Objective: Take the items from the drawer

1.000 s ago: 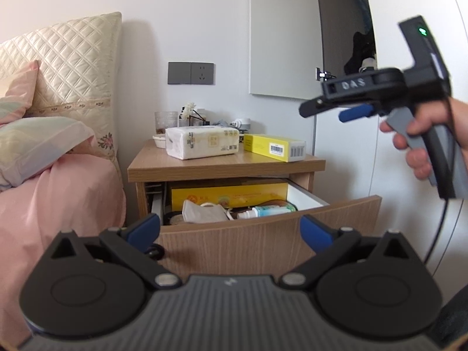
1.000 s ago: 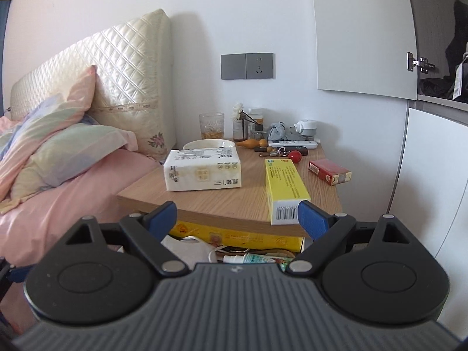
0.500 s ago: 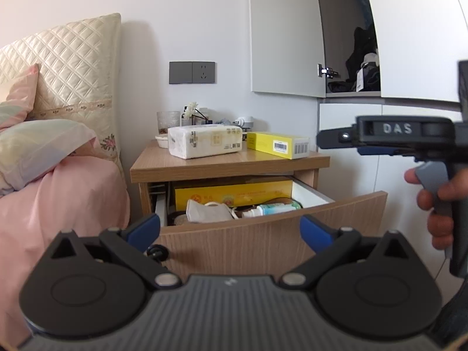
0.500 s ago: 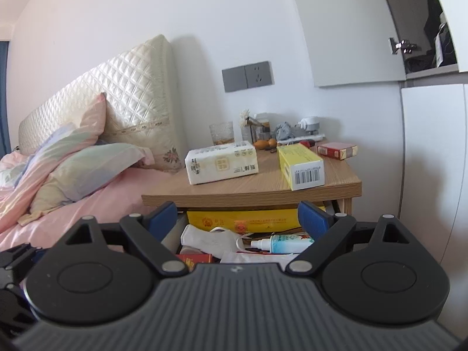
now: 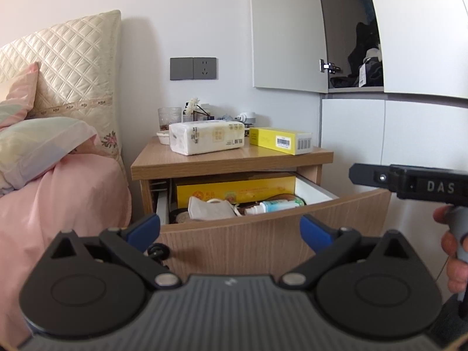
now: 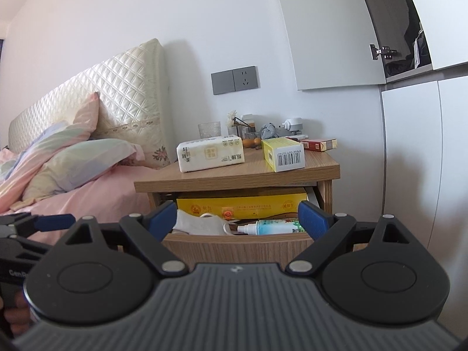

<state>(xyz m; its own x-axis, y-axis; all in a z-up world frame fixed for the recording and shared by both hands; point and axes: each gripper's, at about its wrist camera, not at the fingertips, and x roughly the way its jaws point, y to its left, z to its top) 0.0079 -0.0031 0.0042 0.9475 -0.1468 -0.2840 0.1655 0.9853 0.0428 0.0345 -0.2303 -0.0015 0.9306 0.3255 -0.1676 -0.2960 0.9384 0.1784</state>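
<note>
The drawer (image 6: 237,245) stands open, still holding a spray bottle (image 6: 267,228) and mask (image 6: 201,223). Both the left gripper (image 5: 229,231) and the right gripper (image 6: 238,216) are empty, fingers apart; nothing appears removed yet.

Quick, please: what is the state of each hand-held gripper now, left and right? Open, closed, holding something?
Left hand-held gripper: open, holding nothing, in front of the open drawer.
Right hand-held gripper: open, holding nothing, pointed at the drawer.
</note>
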